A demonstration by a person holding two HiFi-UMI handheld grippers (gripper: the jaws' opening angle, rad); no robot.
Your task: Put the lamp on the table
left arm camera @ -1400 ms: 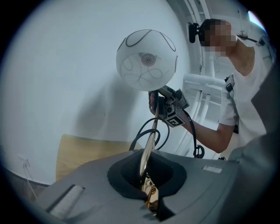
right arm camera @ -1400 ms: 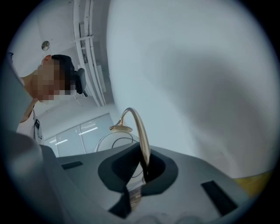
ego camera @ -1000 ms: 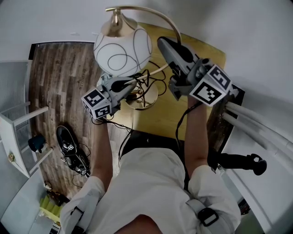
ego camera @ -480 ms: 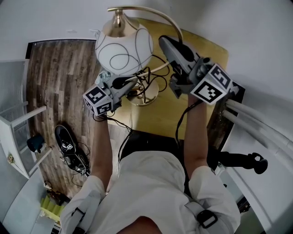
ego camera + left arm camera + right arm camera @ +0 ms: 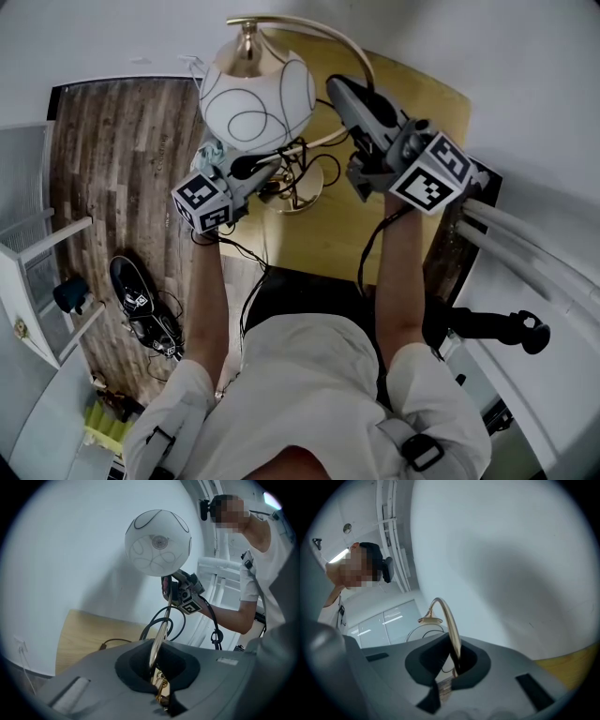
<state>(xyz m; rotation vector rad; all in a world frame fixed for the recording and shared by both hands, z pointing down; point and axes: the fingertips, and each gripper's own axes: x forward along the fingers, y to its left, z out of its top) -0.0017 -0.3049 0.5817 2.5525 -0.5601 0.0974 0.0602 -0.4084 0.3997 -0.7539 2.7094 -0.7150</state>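
Brass lamp [image 5: 258,89], claws [image 5: 274,171] [image 5: 337,89] seemingly clamped on stem [image 5: 162,627]

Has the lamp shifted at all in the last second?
Yes. In the head view the lamp has drifted: its base now shows farther from the near edge of the table, more over the wood.

Head view overhead, lamp [image 5: 255,89] apparently shared everywhere

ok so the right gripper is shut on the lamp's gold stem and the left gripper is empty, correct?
Not quite: the left gripper is not empty. The left gripper view shows its jaws shut on the gold stem of the lamp as well. The right gripper is shut on the stem, as you said.
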